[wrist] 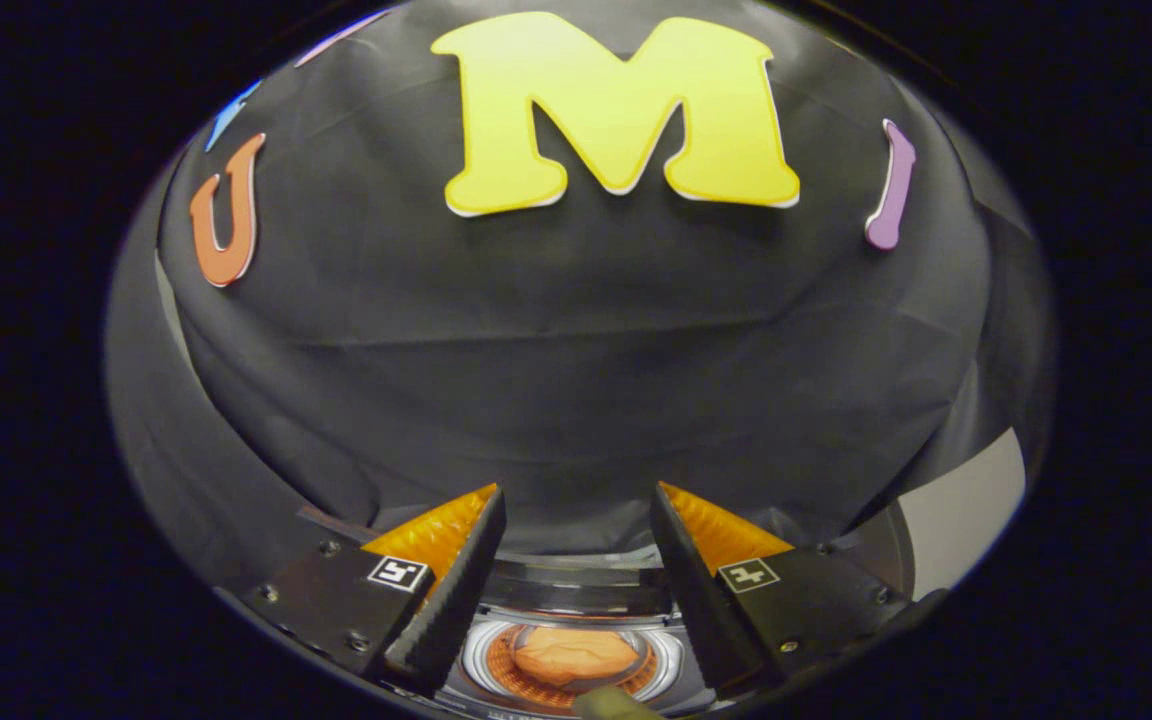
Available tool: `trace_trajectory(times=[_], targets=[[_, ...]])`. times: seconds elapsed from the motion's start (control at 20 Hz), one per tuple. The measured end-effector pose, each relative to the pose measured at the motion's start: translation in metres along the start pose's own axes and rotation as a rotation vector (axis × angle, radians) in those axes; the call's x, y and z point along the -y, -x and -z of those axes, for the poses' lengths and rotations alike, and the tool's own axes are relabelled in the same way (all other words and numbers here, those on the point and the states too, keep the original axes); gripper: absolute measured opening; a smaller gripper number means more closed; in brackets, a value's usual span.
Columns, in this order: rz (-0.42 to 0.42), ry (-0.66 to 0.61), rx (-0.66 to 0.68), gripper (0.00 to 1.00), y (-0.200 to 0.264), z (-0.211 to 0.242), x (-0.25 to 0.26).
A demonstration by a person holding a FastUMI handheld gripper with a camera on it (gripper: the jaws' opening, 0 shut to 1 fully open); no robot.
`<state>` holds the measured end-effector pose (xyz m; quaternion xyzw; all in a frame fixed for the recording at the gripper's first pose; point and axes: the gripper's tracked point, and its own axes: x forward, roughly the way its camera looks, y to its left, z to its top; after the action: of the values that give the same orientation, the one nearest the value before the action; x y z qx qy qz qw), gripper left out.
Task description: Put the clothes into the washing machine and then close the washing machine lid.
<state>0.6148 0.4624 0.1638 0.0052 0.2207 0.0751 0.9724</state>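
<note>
One garment (574,655), orange, lies bunched inside the washing machine (576,600) drum, below and between the tongs (576,540), which are spread and empty. Likely soft, light; pinch a raised fold.

Hand-held gripper (576,590) with fingers spread apart and empty, round silver-rimmed washing machine opening (573,660) between them, crumpled orange cloth (574,655) inside, black cloth wall (576,380) beyond
</note>
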Motion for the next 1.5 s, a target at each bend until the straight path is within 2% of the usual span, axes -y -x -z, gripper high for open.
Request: trace_trajectory(times=[0.1,0.6,1.0,1.5], targets=[[0.003,-0.024,-0.036,0.91,-0.010,0.010,0.000],[0.079,-0.012,0.045,0.91,-0.011,0.015,0.006],[0.077,-0.008,0.061,0.91,0.028,0.044,0.002],[0.059,0.004,0.079,0.91,0.046,0.069,0.003]])
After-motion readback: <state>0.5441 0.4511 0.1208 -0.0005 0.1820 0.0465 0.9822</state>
